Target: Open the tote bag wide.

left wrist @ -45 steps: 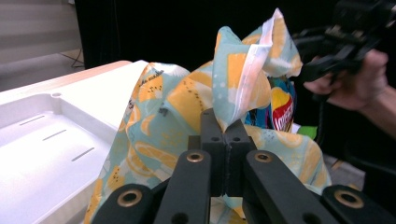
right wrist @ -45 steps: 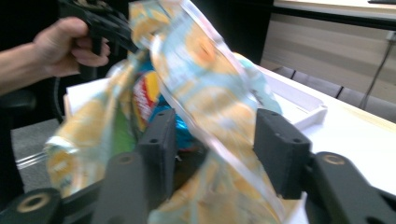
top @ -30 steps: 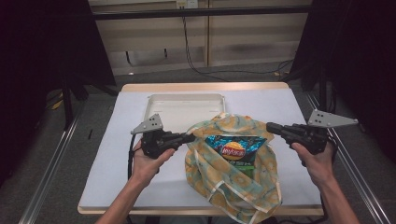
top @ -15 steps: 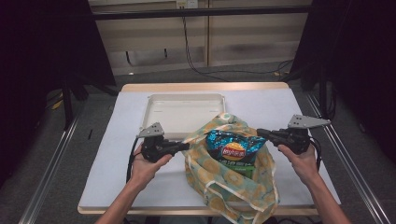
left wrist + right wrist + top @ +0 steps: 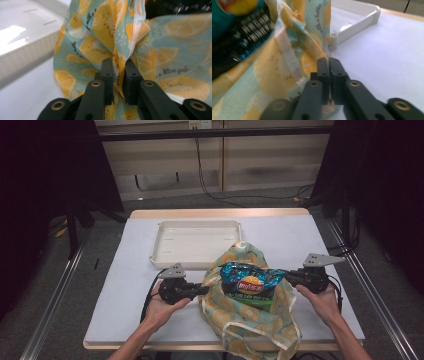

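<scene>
A cloth bag [image 5: 250, 320] printed with lemon slices lies on the white table, with a blue chip packet [image 5: 248, 282] sticking out of its mouth. My left gripper [image 5: 204, 290] is at the bag's left rim. In the left gripper view its jaws [image 5: 119, 63] have just been opening, and a fold of the bag [image 5: 100, 37] stands loose in the small gap. My right gripper [image 5: 289, 276] is at the right rim. Its jaws [image 5: 328, 61] have just eased a little but still look pressed on the bag's edge [image 5: 274, 75], beside the chip packet [image 5: 234, 32].
A shallow white tray [image 5: 197, 223] lies just behind the bag, its wall close to both grippers [image 5: 25, 37] [image 5: 359, 20]. Bare white table [image 5: 310, 240] stretches to the right and left of the bag. Metal rails run along both sides of the table.
Both hands have come down and slightly inward with the bag's rims. The bag has sunk lower onto the table and its mouth has slackened.
</scene>
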`<state>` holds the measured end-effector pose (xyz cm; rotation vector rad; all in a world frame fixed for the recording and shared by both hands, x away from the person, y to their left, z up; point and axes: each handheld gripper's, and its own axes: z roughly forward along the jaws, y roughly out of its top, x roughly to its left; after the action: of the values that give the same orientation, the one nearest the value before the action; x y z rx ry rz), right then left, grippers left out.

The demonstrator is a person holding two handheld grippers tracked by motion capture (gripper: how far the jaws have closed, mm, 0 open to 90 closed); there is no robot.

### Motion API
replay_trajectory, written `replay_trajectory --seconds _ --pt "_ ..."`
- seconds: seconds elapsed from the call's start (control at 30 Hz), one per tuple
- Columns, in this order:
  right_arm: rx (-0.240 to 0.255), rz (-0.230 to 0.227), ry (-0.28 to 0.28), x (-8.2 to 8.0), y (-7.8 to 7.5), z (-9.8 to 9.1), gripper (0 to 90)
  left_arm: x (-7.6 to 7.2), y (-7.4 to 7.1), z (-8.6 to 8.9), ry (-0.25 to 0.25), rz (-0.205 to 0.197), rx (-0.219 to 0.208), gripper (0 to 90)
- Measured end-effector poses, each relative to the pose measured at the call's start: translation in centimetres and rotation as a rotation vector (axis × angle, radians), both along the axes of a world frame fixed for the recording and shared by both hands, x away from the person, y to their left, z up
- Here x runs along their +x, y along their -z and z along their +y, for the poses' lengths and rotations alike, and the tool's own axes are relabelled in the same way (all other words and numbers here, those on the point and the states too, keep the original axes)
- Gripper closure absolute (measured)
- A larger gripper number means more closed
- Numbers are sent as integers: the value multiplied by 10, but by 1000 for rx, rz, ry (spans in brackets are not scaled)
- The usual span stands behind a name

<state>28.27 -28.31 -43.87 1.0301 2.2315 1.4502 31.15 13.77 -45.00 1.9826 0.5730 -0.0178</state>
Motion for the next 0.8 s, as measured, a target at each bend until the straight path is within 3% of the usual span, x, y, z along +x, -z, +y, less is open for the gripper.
replay_trajectory --seconds 0.2,0.33,0.53,0.7,0.73,0.8 --pt "55 -60 7 -13 -23 -9 685 -1 -17 12 -32 -32 -85 692" --pt "67 -102 8 -31 -38 -15 620 -5 -29 17 -45 -61 -101 628" --pt "78 -116 -32 -45 -44 -16 588 -10 -48 22 -58 -106 -154 604" --pt "37 -98 -72 -40 -40 -3 535 -8 -55 10 6 -128 -158 624" --pt "26 -93 -87 -36 -38 3 528 -8 -53 0 33 -127 -146 584" --pt "0 -94 -98 -32 -37 10 509 -6 -48 -8 41 -119 -124 503"
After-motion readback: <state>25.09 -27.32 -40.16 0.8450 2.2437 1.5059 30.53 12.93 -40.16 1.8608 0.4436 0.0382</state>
